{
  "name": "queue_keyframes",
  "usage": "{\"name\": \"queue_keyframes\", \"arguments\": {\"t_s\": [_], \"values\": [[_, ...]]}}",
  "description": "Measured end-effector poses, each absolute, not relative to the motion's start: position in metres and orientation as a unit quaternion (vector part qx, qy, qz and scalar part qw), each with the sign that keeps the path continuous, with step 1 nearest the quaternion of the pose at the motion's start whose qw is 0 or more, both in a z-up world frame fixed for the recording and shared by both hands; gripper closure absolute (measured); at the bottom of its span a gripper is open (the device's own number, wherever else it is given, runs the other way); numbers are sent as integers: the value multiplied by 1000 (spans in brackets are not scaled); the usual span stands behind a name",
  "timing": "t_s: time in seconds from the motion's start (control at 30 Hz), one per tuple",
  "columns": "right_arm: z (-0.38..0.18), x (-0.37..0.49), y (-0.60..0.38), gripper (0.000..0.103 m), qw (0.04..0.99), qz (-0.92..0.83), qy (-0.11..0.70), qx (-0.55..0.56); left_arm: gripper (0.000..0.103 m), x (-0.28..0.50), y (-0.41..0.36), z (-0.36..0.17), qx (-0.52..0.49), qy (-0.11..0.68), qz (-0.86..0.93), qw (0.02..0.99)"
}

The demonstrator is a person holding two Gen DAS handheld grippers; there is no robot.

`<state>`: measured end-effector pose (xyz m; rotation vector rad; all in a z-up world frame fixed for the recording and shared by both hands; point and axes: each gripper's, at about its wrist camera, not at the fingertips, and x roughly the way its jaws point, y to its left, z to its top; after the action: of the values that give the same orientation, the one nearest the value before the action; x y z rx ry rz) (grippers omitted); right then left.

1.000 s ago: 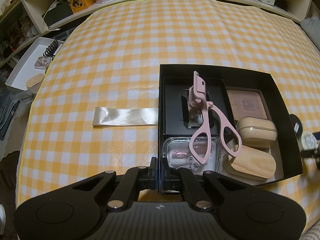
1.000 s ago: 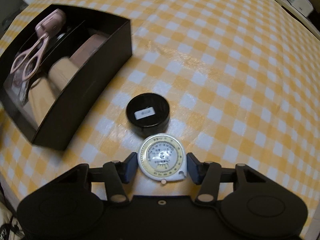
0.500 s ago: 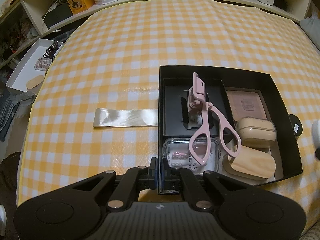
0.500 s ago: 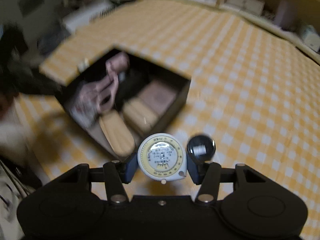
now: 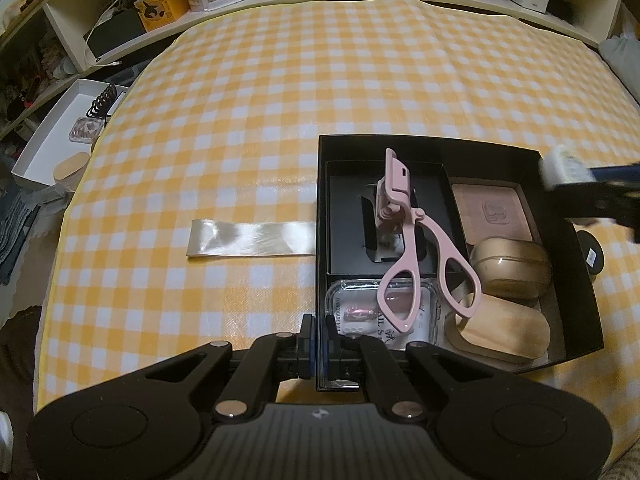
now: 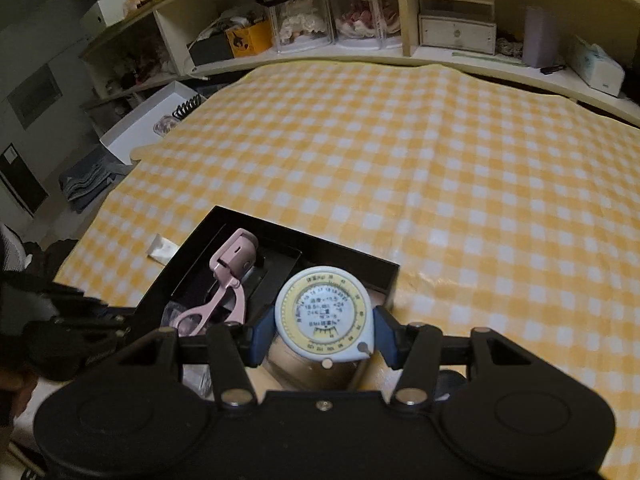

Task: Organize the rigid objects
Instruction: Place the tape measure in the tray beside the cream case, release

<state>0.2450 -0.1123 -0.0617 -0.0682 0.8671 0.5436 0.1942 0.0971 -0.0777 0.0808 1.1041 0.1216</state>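
Observation:
A black box (image 5: 576,248) sits on the yellow checked cloth. It holds a pink eyelash curler (image 5: 404,232), a clear nail case (image 5: 360,312), a pink flat case (image 5: 494,212), a beige case (image 5: 512,266) and a wooden-lidded case (image 5: 504,332). My left gripper (image 5: 319,332) is shut on the box's near-left wall. My right gripper (image 6: 324,326) is shut on a round white tape measure (image 6: 324,312) and holds it above the box's right side (image 6: 352,256). It also shows in the left wrist view (image 5: 564,168).
A shiny silver strip (image 5: 250,238) lies on the cloth left of the box. A round black tin (image 5: 592,254) sits just right of the box. A white tray (image 5: 52,140) with small items is off the left edge. Cluttered shelves (image 6: 360,32) run along the back.
My right gripper lifted the tape measure away from the black tin and swung it left over the box. My left gripper has stayed clamped on the box wall.

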Motion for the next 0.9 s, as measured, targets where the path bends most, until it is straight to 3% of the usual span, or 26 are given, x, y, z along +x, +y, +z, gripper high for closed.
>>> {"name": "queue_keyframes", "arguments": {"t_s": [0.47, 0.5, 0.53, 0.6, 0.9], "values": [[-95, 278, -92, 49, 868, 238, 435, -20, 100, 192, 96, -79, 41, 524, 56, 849], [-94, 278, -93, 44, 870, 237, 431, -15, 100, 193, 96, -80, 40, 524, 56, 849], [-93, 278, -94, 31, 871, 236, 431, -8, 100, 193, 96, -80, 40, 524, 56, 849], [-90, 277, -97, 25, 866, 245, 436, 10, 100, 193, 96, -80, 40, 524, 55, 849], [-84, 268, -93, 24, 861, 242, 447, -7, 100, 193, 96, -80, 41, 524, 55, 849]]}}
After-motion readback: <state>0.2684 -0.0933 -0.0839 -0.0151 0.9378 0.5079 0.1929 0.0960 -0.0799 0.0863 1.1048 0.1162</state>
